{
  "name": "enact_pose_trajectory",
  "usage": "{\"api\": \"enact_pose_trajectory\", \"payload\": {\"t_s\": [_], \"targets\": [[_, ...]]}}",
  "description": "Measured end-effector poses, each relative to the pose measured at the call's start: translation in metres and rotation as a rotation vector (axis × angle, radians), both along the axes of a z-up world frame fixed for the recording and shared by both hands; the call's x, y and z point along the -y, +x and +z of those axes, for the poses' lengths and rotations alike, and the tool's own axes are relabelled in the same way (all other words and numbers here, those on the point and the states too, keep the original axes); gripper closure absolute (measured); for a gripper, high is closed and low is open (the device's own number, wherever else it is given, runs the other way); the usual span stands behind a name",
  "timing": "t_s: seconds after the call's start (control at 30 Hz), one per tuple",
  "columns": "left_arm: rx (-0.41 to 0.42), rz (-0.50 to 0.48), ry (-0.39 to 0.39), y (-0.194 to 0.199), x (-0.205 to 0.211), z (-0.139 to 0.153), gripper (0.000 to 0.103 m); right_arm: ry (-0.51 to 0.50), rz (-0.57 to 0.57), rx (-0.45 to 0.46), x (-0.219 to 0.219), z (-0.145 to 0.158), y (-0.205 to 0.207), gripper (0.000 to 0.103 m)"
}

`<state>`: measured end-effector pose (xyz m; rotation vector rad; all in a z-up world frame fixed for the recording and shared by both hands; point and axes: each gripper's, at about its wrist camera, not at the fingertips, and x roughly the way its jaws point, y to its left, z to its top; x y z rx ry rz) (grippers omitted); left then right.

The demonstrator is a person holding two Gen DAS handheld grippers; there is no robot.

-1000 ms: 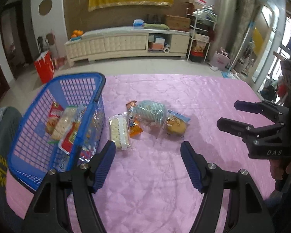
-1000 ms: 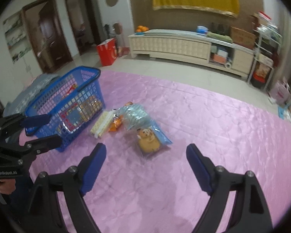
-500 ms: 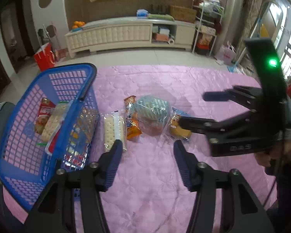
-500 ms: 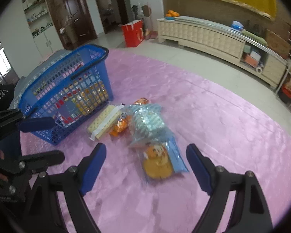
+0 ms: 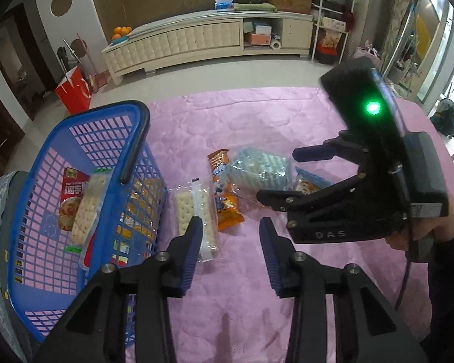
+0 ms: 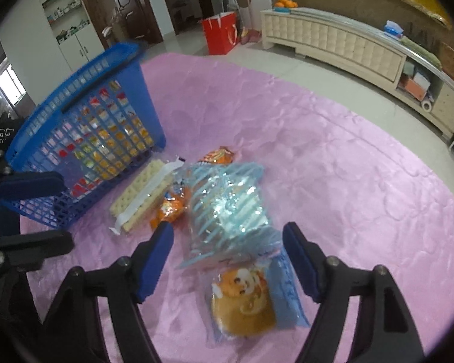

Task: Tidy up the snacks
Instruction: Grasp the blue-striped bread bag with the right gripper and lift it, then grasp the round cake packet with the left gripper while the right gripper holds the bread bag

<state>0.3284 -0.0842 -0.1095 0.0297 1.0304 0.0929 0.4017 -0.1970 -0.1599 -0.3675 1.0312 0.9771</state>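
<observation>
In the left wrist view, the left gripper (image 5: 230,246) has just been narrowing, nothing between its jaws, beside the cracker pack (image 5: 193,208) by the blue basket (image 5: 106,211). In the right wrist view, the right gripper (image 6: 227,260), still wide though just closing slightly, straddles the striped bag (image 6: 227,208) and bear cake (image 6: 242,299) on the pink cloth (image 6: 348,181).

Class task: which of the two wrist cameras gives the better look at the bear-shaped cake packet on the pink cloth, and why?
The right wrist view: the bear-shaped cake packet lies whole and close, below the open right gripper. In the left wrist view, only part of it shows behind that gripper's fingers.
</observation>
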Motion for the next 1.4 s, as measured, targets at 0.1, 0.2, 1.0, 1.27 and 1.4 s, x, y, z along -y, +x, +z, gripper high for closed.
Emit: {"api": "enact_pose_trajectory", "payload": {"t_s": [0.1, 0.2, 1.0, 1.27, 1.4], "targets": [[0.001, -0.004, 0.003, 0.000, 0.000, 0.000, 0.066, -0.010, 0.006, 0.013, -0.006, -0.004, 0.002, 0.032], [-0.001, -0.013, -0.004, 0.000, 0.000, -0.001, 0.066, -0.017, 0.004, -0.001, -0.006, -0.005, 0.006, 0.039], [0.009, -0.273, -0.055, -0.007, 0.044, 0.016, 0.035, 0.032, -0.525, 0.171, 0.107, 0.078, -0.070, 0.046], [-0.111, -0.346, -0.137, 0.016, 0.061, -0.012, 0.033, -0.005, -0.595, 0.164, 0.126, 0.066, -0.065, 0.046], [-0.124, -0.322, -0.085, 0.036, 0.073, -0.028, 0.033, -0.033, -0.627, 0.131, 0.140, 0.054, -0.060, 0.046]]}}
